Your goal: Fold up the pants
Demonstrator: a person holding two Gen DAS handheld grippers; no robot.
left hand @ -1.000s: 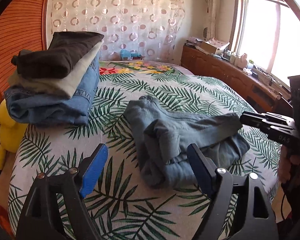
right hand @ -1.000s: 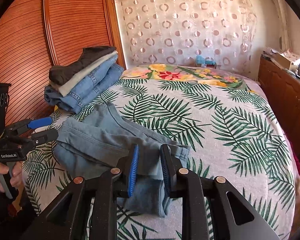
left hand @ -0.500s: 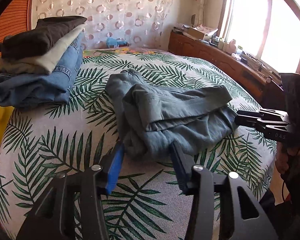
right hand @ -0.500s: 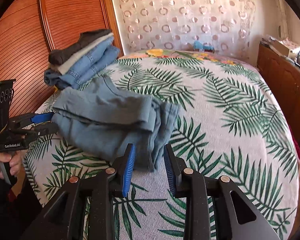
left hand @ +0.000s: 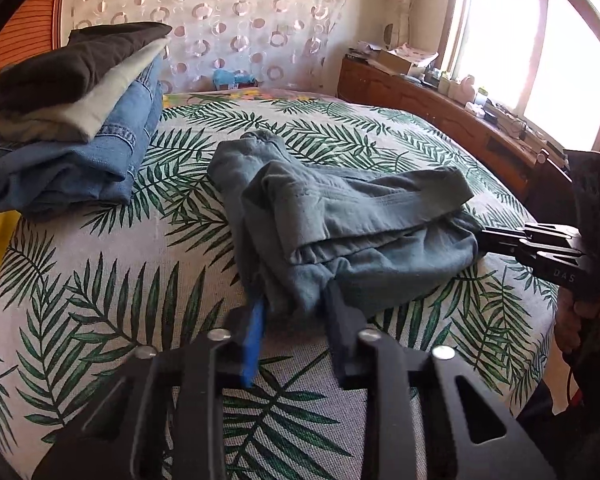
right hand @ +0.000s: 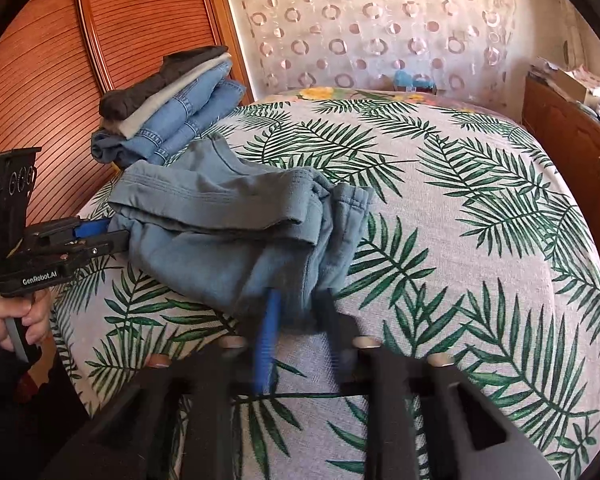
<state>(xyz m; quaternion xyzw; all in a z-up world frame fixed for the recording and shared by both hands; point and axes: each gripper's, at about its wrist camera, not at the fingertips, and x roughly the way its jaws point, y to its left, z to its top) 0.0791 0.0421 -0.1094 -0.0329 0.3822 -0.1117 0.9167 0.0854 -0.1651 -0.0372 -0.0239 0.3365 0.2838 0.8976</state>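
The left gripper (left hand: 294,320) has its jaws spread around a bunched fold of the blue-grey pants (left hand: 340,220) at the bed's (left hand: 100,280) near edge; whether they actually pinch the cloth cannot be told. The right gripper (right hand: 300,312) likewise straddles the pants' other near end, its jaws apart with fabric between them, blurred. The pants lie crumpled, partly folded over themselves, across the near part of the leaf-print bed. Toward the far left corner sits a stack of folded clothes (left hand: 72,120), well apart from the pants. A wooden dresser (left hand: 440,120) runs along the right edge, under the window (left hand: 540,40).
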